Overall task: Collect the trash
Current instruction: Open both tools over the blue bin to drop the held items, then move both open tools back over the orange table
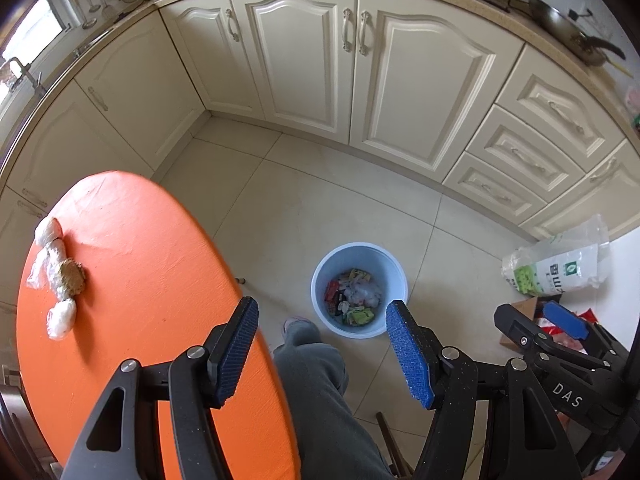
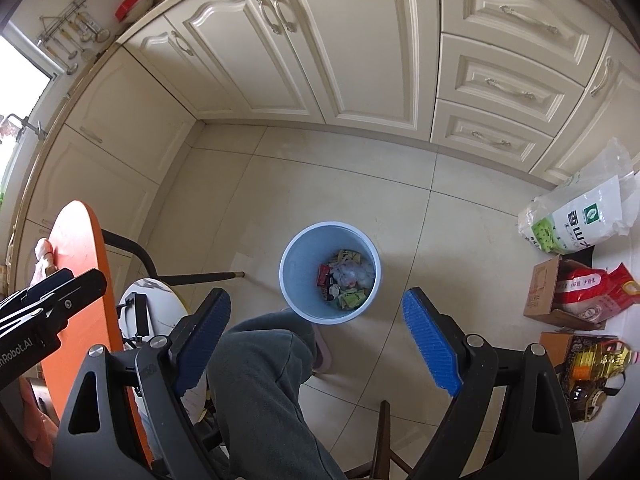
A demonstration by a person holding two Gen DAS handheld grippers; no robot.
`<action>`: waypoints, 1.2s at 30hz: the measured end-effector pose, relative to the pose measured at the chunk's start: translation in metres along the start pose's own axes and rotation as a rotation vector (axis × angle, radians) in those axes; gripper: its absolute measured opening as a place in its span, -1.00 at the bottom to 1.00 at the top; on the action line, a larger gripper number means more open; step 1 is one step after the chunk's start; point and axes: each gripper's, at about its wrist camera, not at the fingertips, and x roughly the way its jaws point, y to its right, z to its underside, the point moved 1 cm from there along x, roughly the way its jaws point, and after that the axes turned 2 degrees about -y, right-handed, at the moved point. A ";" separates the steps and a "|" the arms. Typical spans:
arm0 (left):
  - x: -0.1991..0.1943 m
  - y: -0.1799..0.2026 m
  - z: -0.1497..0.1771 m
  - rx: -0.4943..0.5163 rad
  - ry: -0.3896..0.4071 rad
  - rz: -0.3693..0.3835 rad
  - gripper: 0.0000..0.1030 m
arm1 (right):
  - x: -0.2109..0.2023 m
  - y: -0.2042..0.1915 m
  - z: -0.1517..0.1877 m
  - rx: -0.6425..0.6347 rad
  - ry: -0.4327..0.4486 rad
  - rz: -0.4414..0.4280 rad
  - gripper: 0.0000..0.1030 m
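Both grippers hang above the cream tiled floor, pointing steeply down. The left gripper (image 1: 322, 350) stands moderately wide with nothing between its blue ribbed pads. The right gripper (image 2: 316, 344) stands very wide, also empty — only a trouser leg and the floor show through the gap.

Remaining trash: a cluster of crumpled white plastic wrappers around a flat brown crumbly disc (image 1: 60, 278), lying near the far left edge of the round orange table (image 1: 152, 280). Apart from that cluster the table shows bare in the left wrist view.

The round light-blue plastic bin (image 2: 330, 272) stands on the floor just beside the table, already holding coloured snack packets and white wads.

Handling, judged:
- Wrappers look thin, soft and very light — they should crush flat under the pads and may slide on the smooth tabletop, so pinch at a bunched knot, not a loose flap.
- The brown disc looks brittle; a firm squeeze could break it into crumbs. Take it across its rim, gently, or lift it with the wrapper it seems to rest on.
- Whether the wads are joined or separate cannot be told from here.
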 end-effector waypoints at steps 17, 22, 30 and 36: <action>-0.093 -0.132 0.101 -0.202 0.097 -0.025 0.21 | -0.035 -0.111 0.045 -0.186 0.059 -0.031 0.77; -0.113 -0.181 0.132 -0.291 0.108 -0.041 0.22 | -0.033 -0.170 0.059 -0.291 0.049 -0.045 0.78; -0.128 -0.259 0.170 -0.450 0.097 -0.060 0.23 | -0.023 -0.260 0.072 -0.466 0.028 -0.054 0.79; -0.128 -0.315 0.178 -0.550 0.082 -0.076 0.24 | -0.006 -0.326 0.074 -0.590 0.006 -0.047 0.80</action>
